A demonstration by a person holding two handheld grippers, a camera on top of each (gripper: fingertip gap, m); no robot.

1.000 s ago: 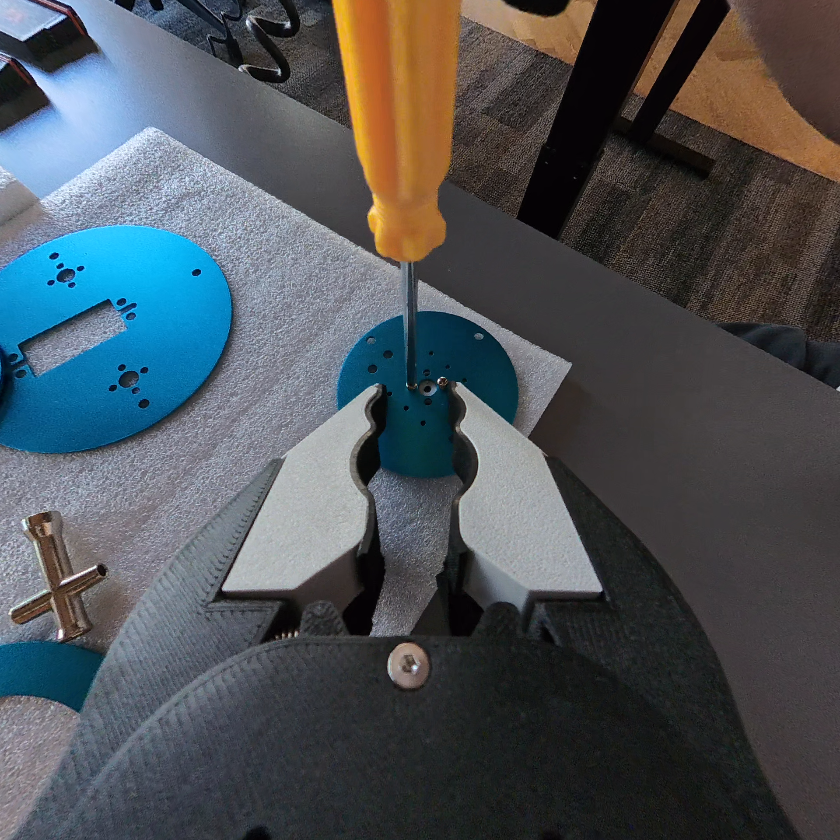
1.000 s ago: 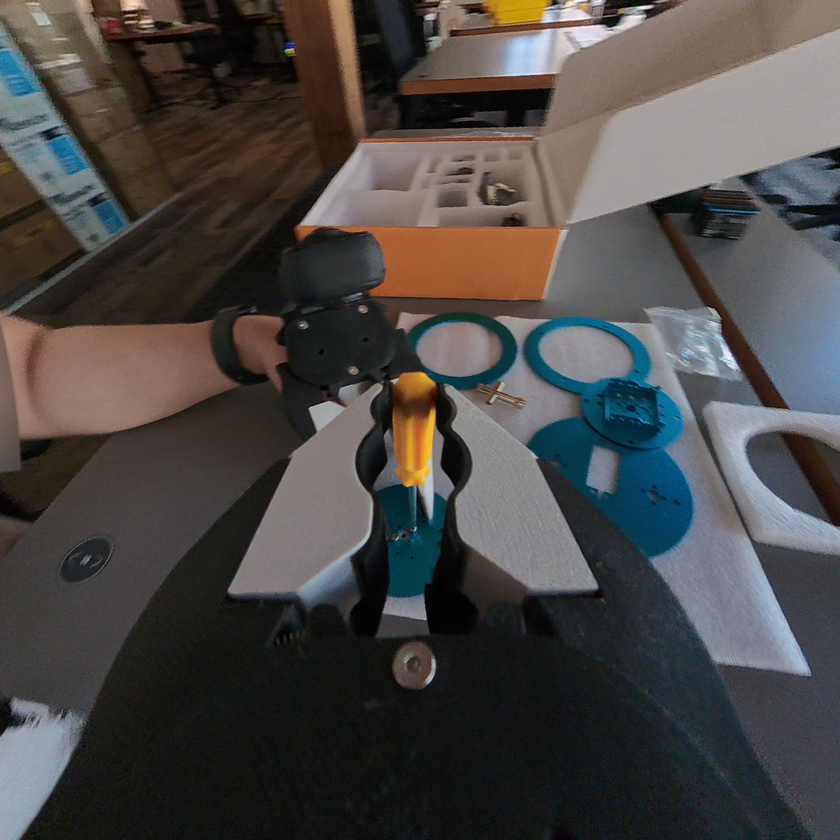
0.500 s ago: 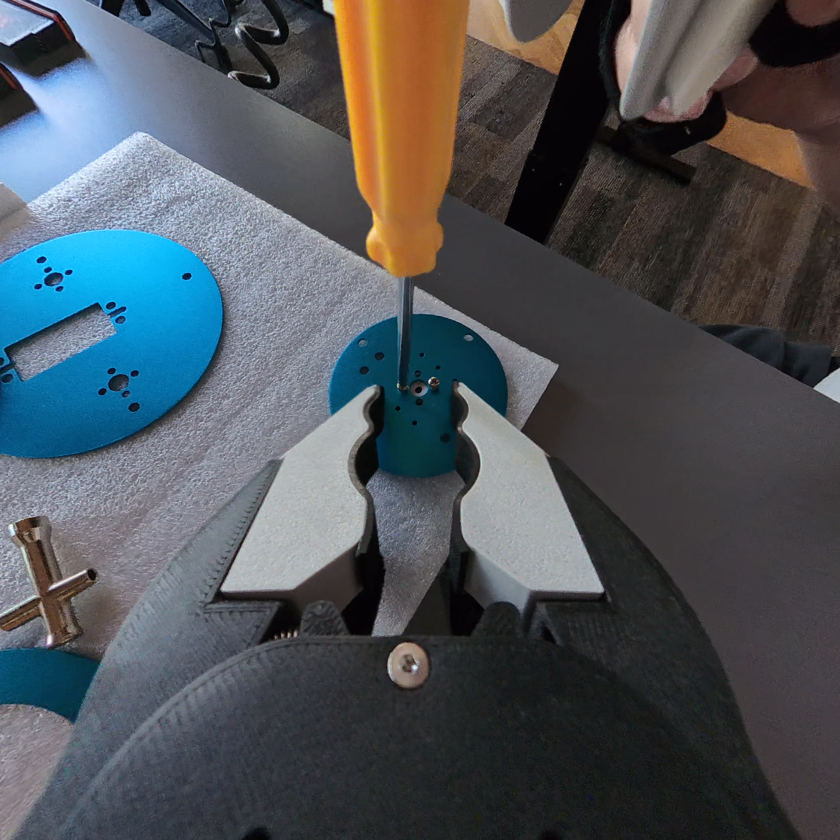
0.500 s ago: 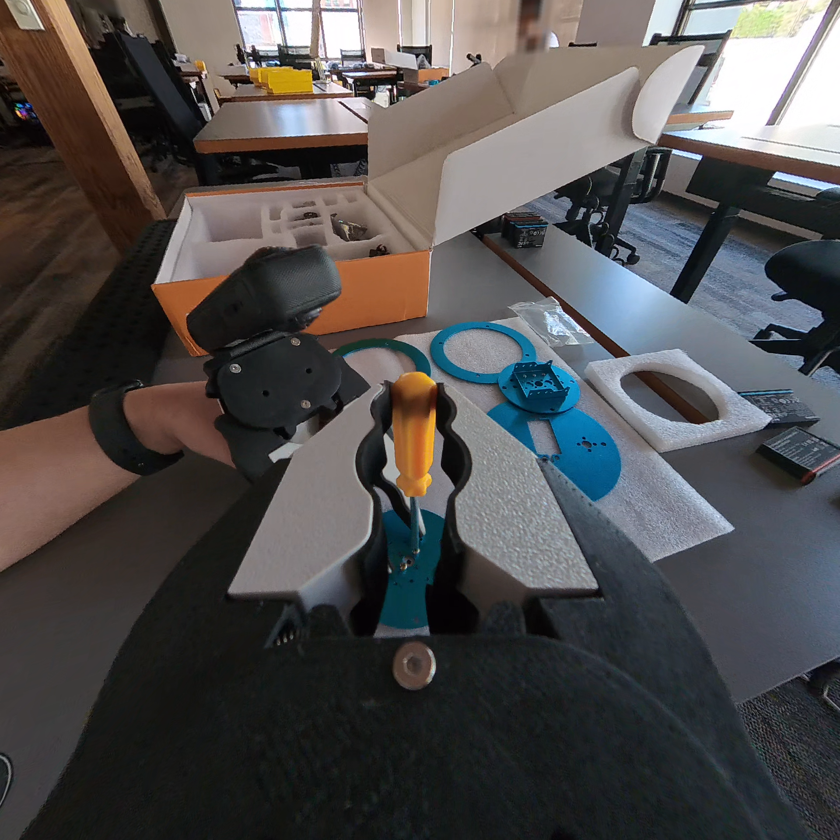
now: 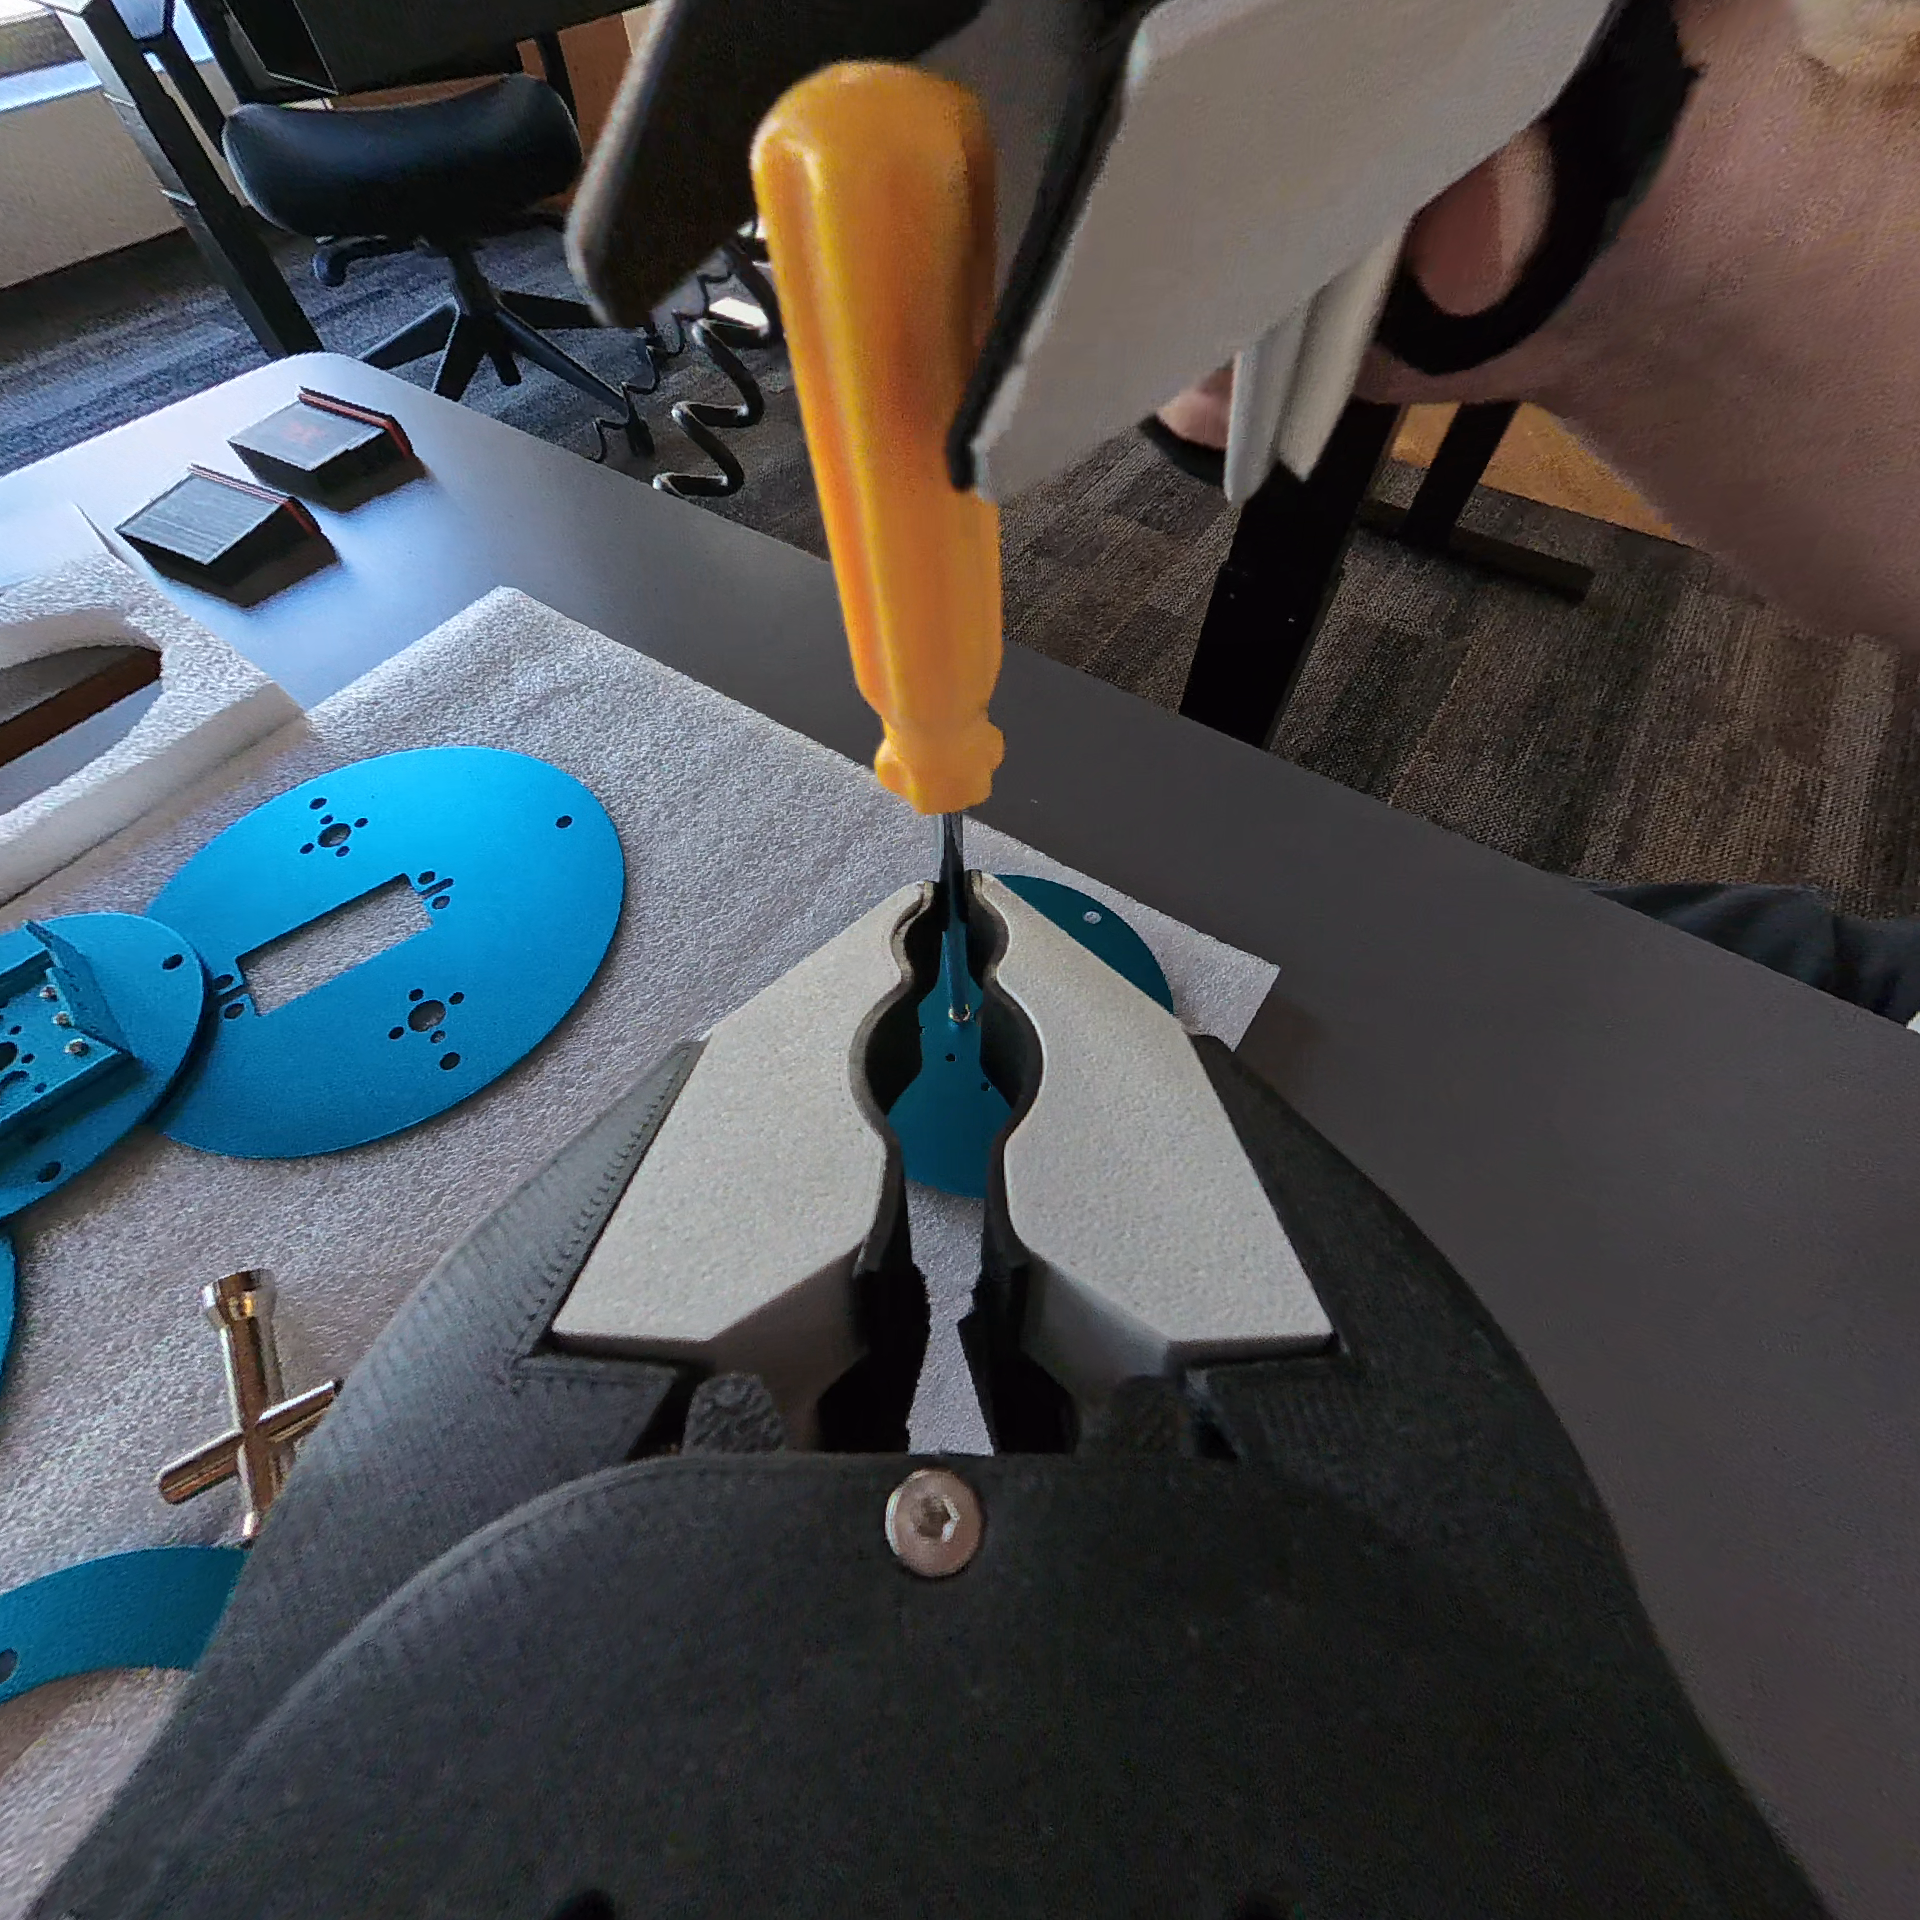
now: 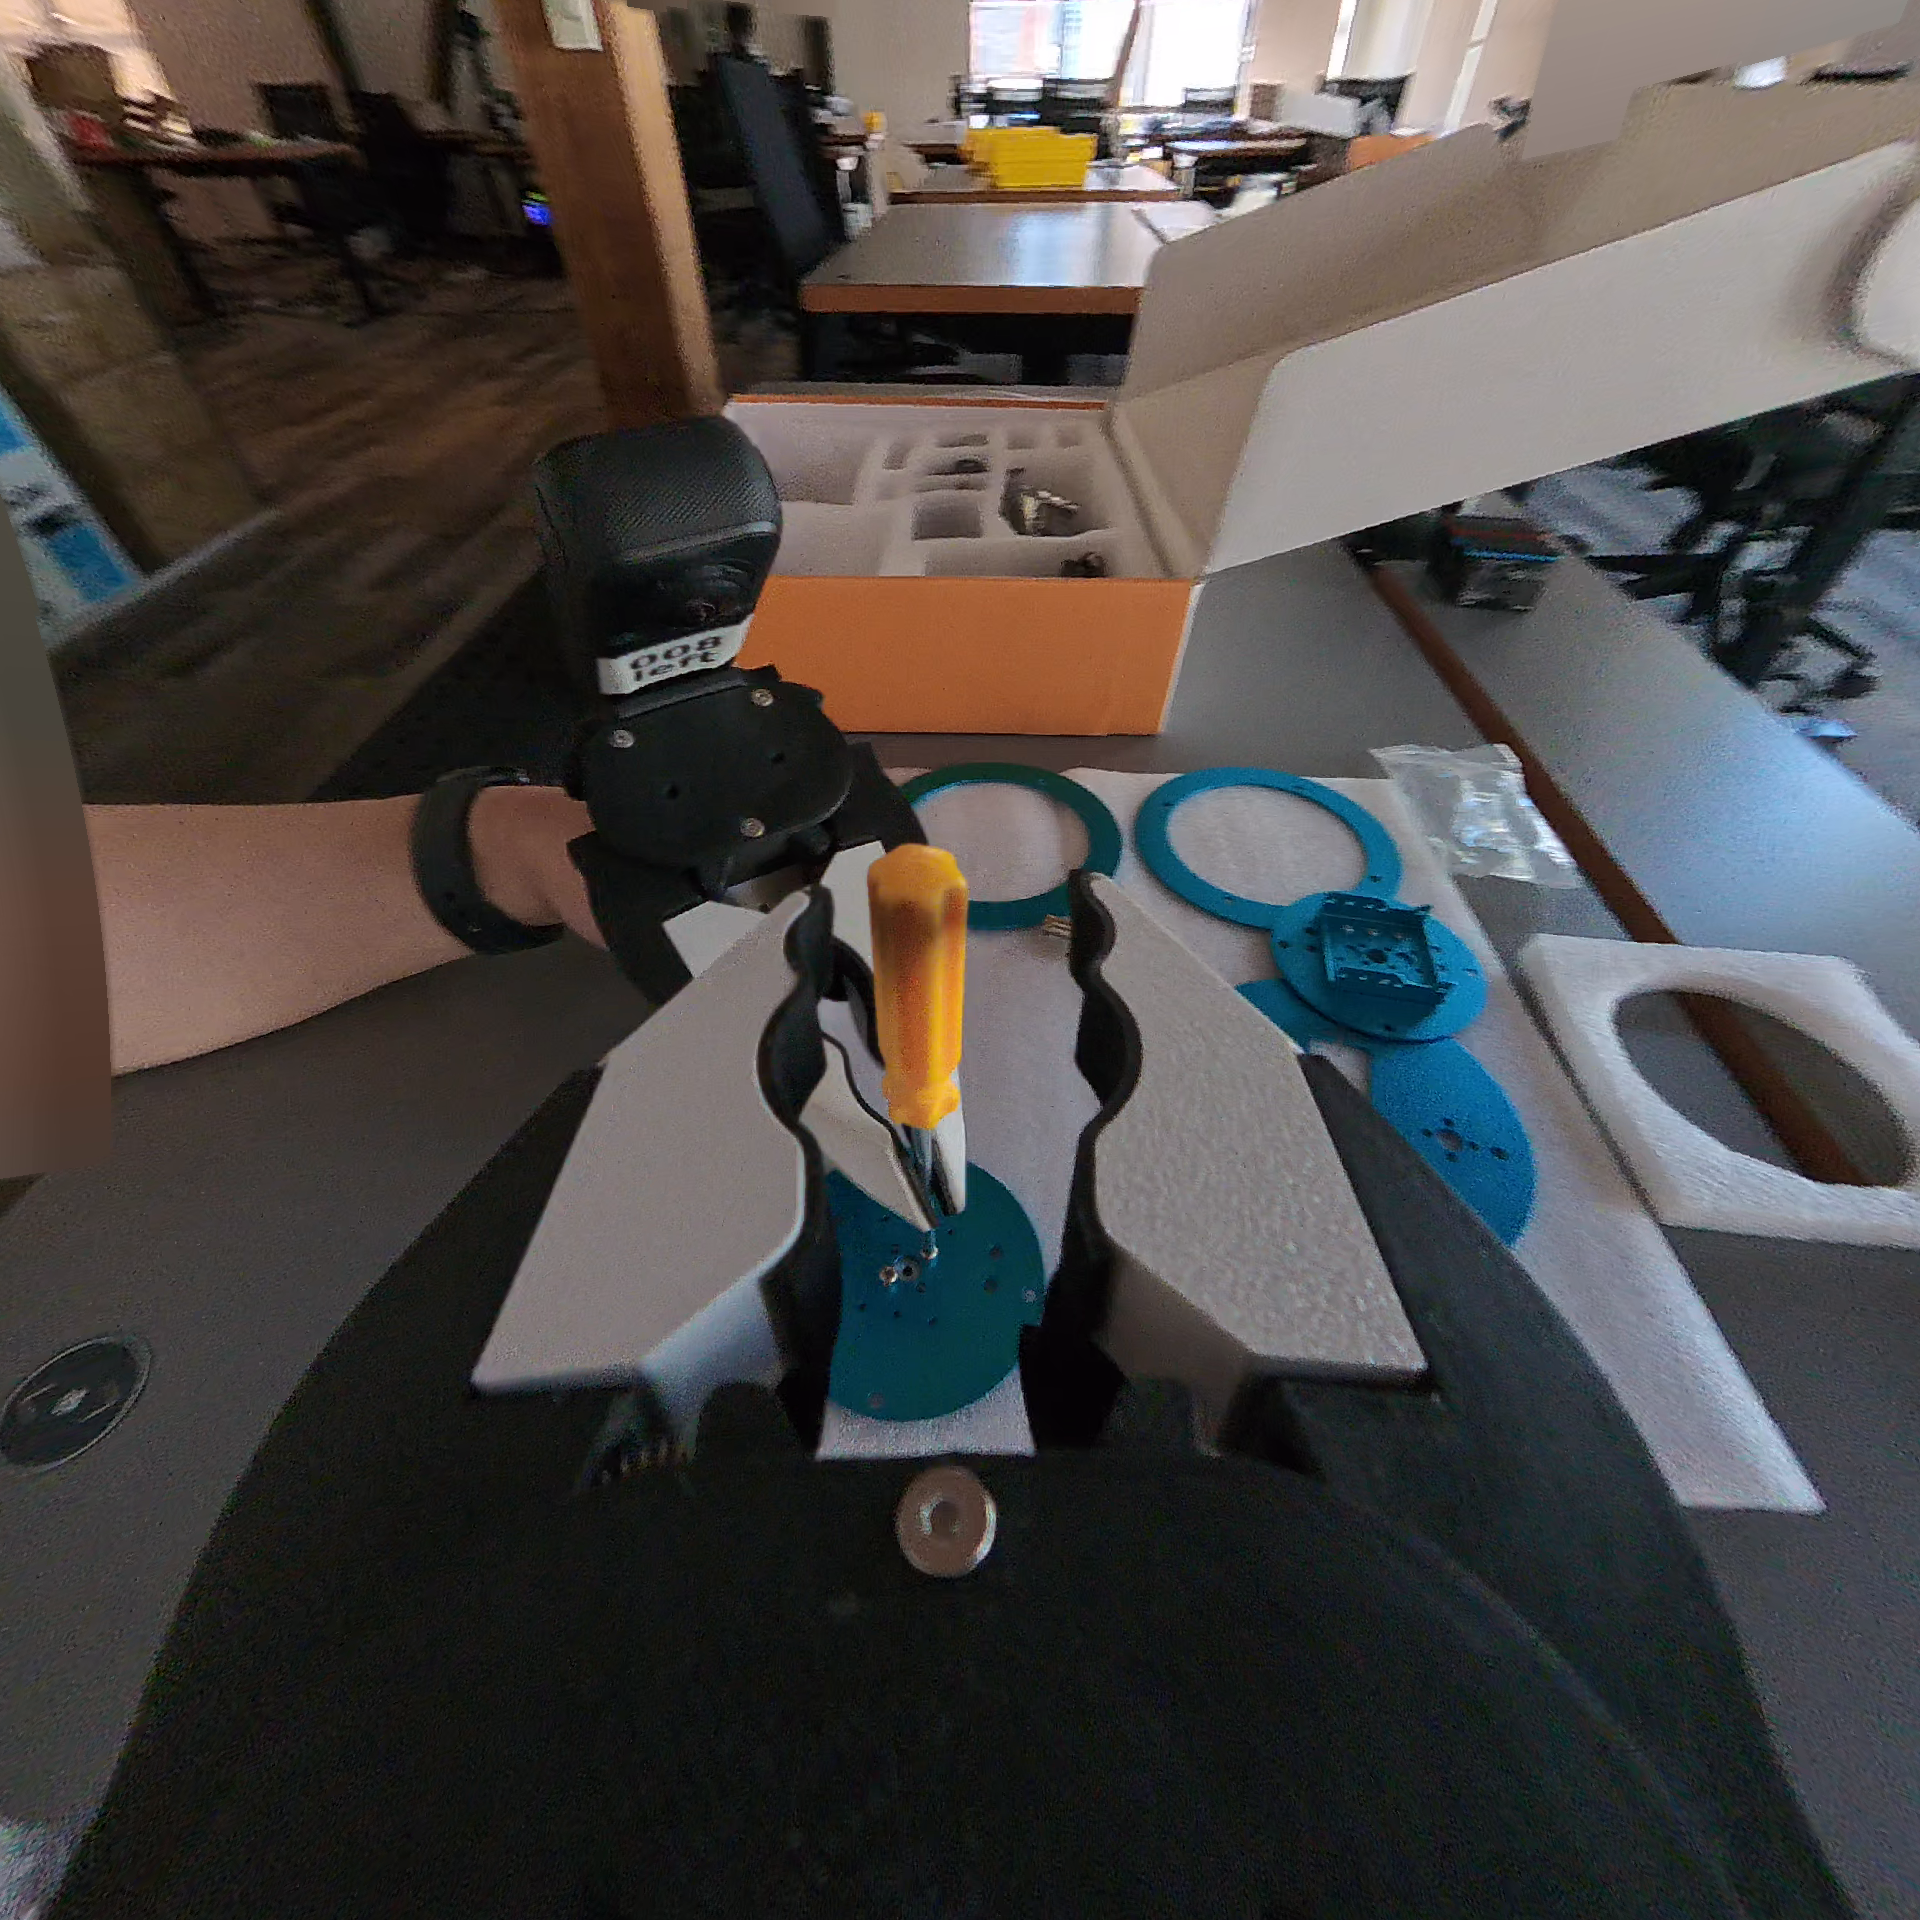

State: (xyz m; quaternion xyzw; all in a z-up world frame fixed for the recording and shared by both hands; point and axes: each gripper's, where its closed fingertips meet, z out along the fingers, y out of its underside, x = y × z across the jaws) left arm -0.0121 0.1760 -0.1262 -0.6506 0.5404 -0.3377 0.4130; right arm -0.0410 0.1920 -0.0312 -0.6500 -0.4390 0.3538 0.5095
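A yellow-handled screwdriver [image 5: 904, 468] stands upright with its tip on a small blue round plate [image 5: 951, 1132] that lies on white foam sheet [image 5: 727, 779]. My left gripper [image 5: 949, 896] is shut on the screwdriver's metal shaft just below the handle. In the right wrist view its fingertips [image 6: 894, 1158] pinch the shaft above the plate [image 6: 935, 1320]. My right gripper [image 6: 948, 925] is open, with a finger on each side of the handle [image 6: 920, 987] and not touching it. Small screws sit in the plate near the tip.
A large blue slotted plate [image 5: 384, 956], a metal cross wrench [image 5: 249, 1392] and black boxes [image 5: 223, 530] lie to the left. Two teal rings [image 6: 1262, 842], a bracket plate [image 6: 1371, 966], a foam frame [image 6: 1714, 1091] and an open orange box [image 6: 966, 655] lie beyond. The table edge is close behind the small plate. About 10 cm separates my left fingertips from my right.
My right gripper has opened and let go of the screwdriver handle. My left gripper has moved forward and shut on the shaft; it was open over the plate before.
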